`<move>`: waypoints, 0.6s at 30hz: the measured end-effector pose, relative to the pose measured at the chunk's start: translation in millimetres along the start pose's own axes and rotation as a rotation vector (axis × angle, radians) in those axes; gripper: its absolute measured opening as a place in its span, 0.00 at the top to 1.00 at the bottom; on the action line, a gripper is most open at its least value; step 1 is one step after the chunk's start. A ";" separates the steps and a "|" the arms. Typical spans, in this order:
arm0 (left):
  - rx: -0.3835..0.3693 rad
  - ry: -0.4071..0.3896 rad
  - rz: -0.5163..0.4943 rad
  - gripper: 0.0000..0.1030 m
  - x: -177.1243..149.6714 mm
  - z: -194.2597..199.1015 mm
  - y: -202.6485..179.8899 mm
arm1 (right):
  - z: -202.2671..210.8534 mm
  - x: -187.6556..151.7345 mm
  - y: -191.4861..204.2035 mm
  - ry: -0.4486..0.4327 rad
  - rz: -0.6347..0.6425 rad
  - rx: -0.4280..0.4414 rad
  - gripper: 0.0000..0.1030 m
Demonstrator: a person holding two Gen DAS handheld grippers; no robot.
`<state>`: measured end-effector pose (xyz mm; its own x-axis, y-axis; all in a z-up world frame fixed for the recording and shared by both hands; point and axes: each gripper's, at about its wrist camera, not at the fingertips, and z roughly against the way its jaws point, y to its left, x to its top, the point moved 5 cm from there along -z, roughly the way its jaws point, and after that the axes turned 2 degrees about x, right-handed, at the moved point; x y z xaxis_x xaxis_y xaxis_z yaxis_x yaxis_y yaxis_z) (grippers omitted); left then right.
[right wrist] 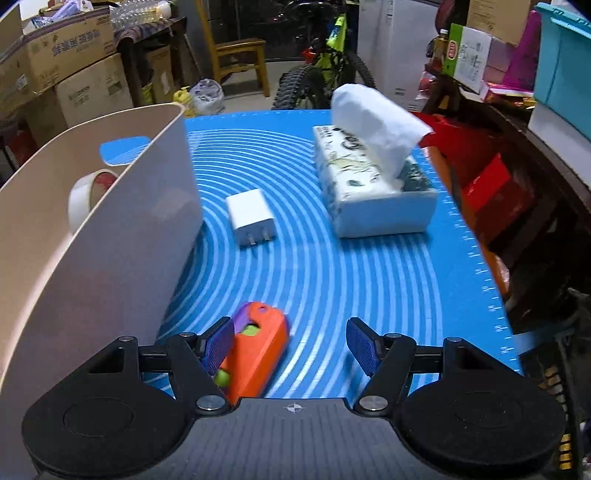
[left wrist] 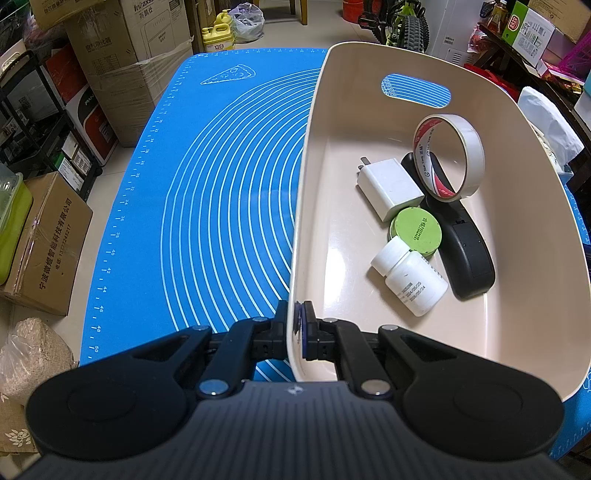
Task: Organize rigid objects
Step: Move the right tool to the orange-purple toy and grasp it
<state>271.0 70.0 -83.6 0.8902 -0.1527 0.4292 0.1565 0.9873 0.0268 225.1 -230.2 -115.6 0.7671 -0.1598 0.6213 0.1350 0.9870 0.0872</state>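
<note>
Reading "Inkaxss" — carton behind mat.

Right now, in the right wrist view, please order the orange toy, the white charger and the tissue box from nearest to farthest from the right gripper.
1. Orange toy: by the left finger of the right gripper.
2. White charger: mid mat, beside the bin.
3. Tissue box: far right.

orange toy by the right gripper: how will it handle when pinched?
The orange toy looks like hard plastic, so probably stiff and light. Its rounded, smooth shell may slip between pads. Lying flat on the blue mat, it likely slides rather than rolls.
</note>
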 end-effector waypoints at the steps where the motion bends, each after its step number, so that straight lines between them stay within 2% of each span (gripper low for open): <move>1: 0.000 0.000 0.000 0.92 0.0 0.0 0.0 | -0.6 -0.2 2.9 -0.001 -0.001 0.007 0.28; 12: 0.000 0.000 0.000 0.92 0.2 -0.1 0.0 | -17.5 -11.0 19.6 0.078 0.046 0.007 0.29; 18: 0.000 0.000 0.000 0.92 0.3 -0.2 0.1 | -16.5 -16.2 23.1 0.065 0.059 -0.026 0.32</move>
<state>271.4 70.0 -83.7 0.8902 -0.1527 0.4293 0.1564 0.9873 0.0269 226.2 -205.1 -136.5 0.8131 -0.1027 0.5731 0.1035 0.9941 0.0312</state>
